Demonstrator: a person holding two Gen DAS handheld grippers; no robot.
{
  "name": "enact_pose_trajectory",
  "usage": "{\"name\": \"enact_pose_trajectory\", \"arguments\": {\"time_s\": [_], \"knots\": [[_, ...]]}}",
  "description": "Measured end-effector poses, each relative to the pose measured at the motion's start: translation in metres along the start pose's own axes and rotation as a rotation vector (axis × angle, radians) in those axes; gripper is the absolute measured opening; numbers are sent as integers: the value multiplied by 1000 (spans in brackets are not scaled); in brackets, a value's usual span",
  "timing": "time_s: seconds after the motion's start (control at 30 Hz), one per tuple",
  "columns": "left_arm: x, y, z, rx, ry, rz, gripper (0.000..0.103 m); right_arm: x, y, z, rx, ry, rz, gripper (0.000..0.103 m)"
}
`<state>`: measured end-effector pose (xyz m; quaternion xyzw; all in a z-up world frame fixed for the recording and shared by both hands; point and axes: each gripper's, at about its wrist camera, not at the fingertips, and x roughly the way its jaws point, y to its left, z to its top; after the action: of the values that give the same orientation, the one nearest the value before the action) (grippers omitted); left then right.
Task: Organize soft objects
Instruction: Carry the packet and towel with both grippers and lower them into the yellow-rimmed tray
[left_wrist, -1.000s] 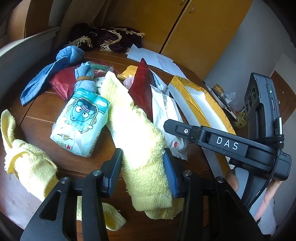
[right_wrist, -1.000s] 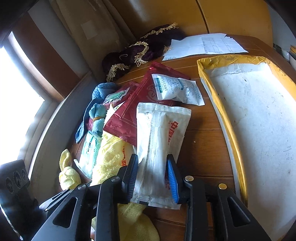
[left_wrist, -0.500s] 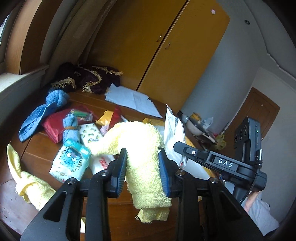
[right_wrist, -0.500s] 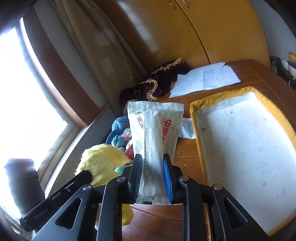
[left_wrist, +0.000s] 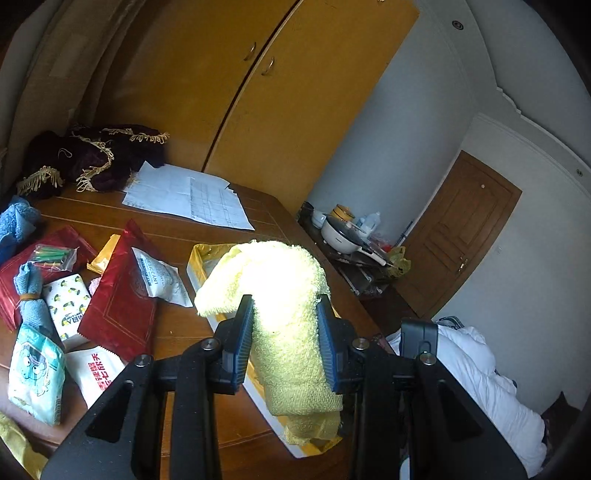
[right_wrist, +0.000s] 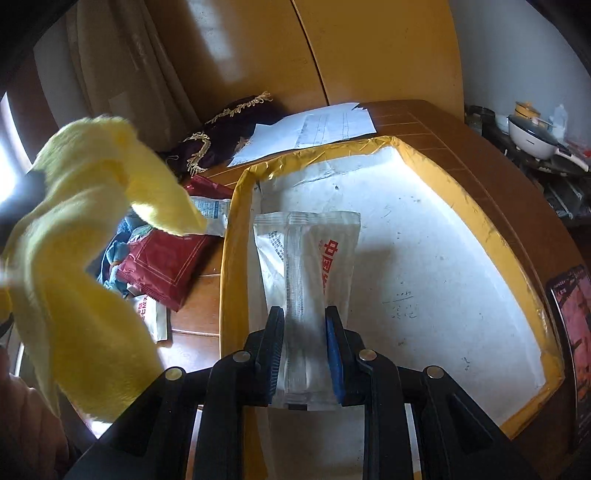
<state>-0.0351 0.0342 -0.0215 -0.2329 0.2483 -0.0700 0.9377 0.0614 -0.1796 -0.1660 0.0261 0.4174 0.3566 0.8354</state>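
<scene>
My left gripper (left_wrist: 284, 339) is shut on a yellow towel (left_wrist: 284, 295), held in the air above the near end of the yellow-edged white tray (left_wrist: 197, 273). The same yellow towel (right_wrist: 85, 236) hangs at the left of the right wrist view. My right gripper (right_wrist: 304, 350) is shut on a white packet with red characters (right_wrist: 308, 258), held over the tray (right_wrist: 443, 266). On the wooden table (left_wrist: 177, 332) lie a red pouch (left_wrist: 118, 299), a blue cloth roll (left_wrist: 31, 295), a teal cartoon packet (left_wrist: 35, 373) and another yellow towel (left_wrist: 14, 443).
A dark fringed cloth (left_wrist: 88, 155) and white papers (left_wrist: 184, 197) lie at the table's far side. A yellow wardrobe (left_wrist: 229, 92) stands behind. Beyond the table edge are a side stand with a cooker (left_wrist: 343, 232) and white bedding (left_wrist: 480, 373). A hand (right_wrist: 26, 424) shows lower left.
Both grippers have lifted their loads off the table and swung right: the yellow towel now hangs over the tray's near end, and the white packet is over the tray.
</scene>
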Motion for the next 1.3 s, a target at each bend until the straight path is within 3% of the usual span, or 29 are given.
{"name": "enact_pose_trajectory", "arguments": {"time_s": [0.2,0.47,0.63,0.9,1.0,1.1,1.17,1.3], "knots": [[16,0,-2,-4,37,7,30,-5,9,-2,5,-6,38,23],[24,-37,15,90,1,-43,30,-30,-28,5,103,-62,-27,23],[74,-30,-3,99,158,-31,30,-31,-36,6,106,-62,-69,23],[110,-18,-33,128,308,14,32,-20,-38,9,93,-44,-150,26],[111,-13,-41,92,332,11,33,-16,-38,9,84,-40,-165,27],[107,-7,-42,66,330,-7,40,-17,-37,10,75,-50,-156,27],[100,-5,-38,49,316,-23,50,-20,-38,10,70,-64,-150,27],[79,-4,-28,33,227,-36,73,-32,-37,11,80,-110,-103,51]]}}
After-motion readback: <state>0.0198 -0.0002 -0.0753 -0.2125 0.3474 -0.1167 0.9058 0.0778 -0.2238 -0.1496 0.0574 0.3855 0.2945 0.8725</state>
